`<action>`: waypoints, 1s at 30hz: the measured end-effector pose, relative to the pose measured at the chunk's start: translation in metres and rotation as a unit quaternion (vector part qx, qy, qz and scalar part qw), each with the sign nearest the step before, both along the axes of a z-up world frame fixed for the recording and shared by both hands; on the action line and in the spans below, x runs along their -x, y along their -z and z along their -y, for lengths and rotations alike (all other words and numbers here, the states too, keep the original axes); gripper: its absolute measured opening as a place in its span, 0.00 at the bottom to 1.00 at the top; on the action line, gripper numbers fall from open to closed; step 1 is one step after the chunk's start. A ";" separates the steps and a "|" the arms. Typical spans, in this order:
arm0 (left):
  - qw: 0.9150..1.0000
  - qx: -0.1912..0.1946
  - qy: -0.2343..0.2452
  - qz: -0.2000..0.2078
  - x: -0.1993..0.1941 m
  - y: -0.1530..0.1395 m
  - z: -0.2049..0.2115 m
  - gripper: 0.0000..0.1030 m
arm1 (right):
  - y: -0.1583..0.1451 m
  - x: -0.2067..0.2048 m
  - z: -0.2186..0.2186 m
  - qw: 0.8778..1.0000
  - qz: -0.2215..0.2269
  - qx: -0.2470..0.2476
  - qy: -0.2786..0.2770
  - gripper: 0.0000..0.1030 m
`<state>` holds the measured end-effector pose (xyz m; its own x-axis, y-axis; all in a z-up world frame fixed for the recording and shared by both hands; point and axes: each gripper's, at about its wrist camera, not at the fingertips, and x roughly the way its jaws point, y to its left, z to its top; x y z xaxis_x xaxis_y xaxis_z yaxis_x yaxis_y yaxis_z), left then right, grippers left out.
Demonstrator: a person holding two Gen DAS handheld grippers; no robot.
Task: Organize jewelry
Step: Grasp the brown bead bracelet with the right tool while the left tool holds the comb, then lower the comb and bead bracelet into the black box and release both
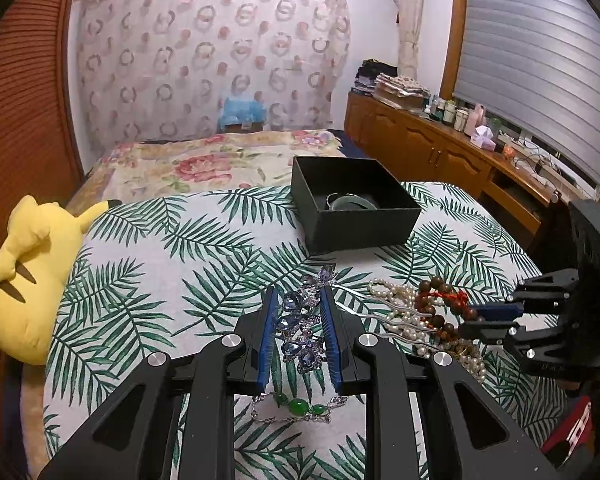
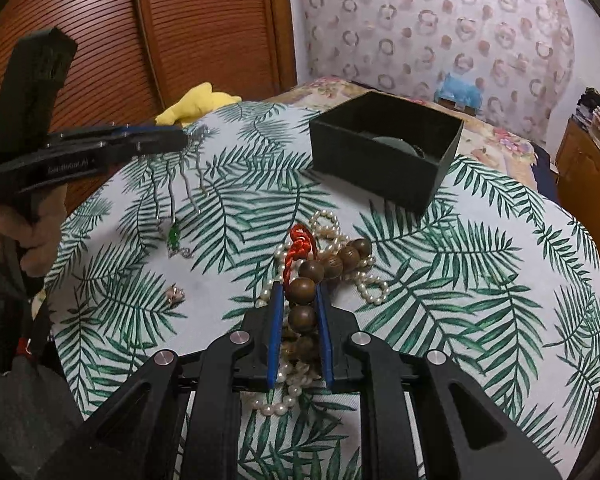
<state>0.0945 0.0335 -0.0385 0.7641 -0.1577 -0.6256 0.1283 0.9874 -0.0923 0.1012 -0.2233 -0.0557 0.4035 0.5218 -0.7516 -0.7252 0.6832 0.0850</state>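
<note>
Two grippers work at once: the left gripper [image 1: 300, 300] pinches the blue rhinestone hair comb [image 1: 302, 320], lifted off the palm-print surface [image 2: 480, 280]; the right gripper [image 2: 300, 292] closes around the brown wooden bead bracelet [image 2: 320, 272] atop white pearls [image 2: 370, 290]. Both are probably bound for the open black box [image 2: 380, 176] at one o'clock.
</note>
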 end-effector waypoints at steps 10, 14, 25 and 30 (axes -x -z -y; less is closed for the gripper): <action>1.000 -0.001 0.002 0.000 0.000 -0.001 0.001 0.20 | 0.005 0.009 0.013 1.000 -0.005 0.001 -0.001 0.28; 1.000 -0.001 0.002 0.001 0.001 -0.002 0.001 0.20 | 0.004 0.013 0.019 1.000 -0.003 0.003 0.000 0.29; 1.000 -0.001 0.006 0.000 0.001 -0.004 0.004 0.20 | 0.012 0.009 0.016 1.000 0.007 0.022 0.008 0.28; 1.000 -0.002 0.007 0.000 0.001 -0.004 0.005 0.20 | 0.008 0.002 0.023 1.000 0.007 0.007 0.018 0.14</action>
